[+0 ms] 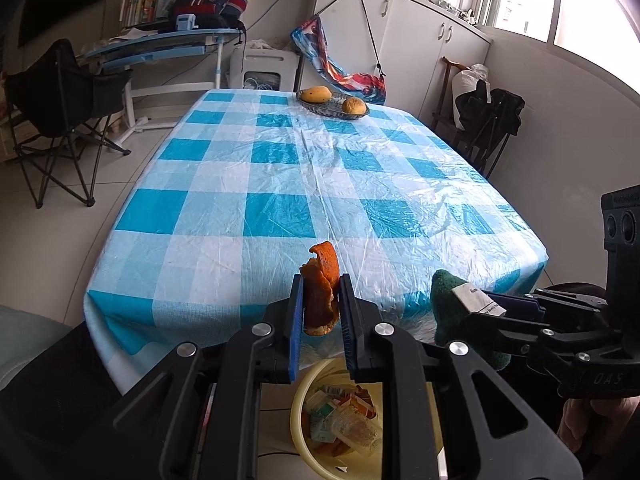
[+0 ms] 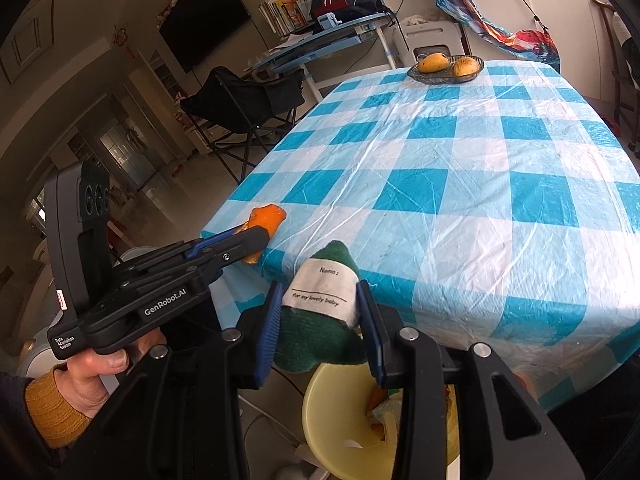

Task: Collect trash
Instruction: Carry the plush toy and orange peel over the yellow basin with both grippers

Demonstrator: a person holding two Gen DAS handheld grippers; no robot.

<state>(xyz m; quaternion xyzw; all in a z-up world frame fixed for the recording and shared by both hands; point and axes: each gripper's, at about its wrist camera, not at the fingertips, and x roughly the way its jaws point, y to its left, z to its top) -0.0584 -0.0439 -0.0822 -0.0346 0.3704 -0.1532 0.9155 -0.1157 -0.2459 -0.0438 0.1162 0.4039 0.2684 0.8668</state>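
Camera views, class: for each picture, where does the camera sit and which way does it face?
Left wrist: on the left gripper, facing along the table; jaws pinch orange peel.
Right wrist: on the right gripper, facing likewise; jaws hold a green cloth; a hand shows.
Shared: checked tablecloth, fruit dish, yellow bin.

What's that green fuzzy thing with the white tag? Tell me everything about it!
The green fuzzy thing looks like a dark green knitted cloth with a pointed top. A white label sewn on it reads "Name:" and "for my lovely baby". The right gripper jaws squeeze it from both sides, holding it upright past the table edge, above the yellow bin.
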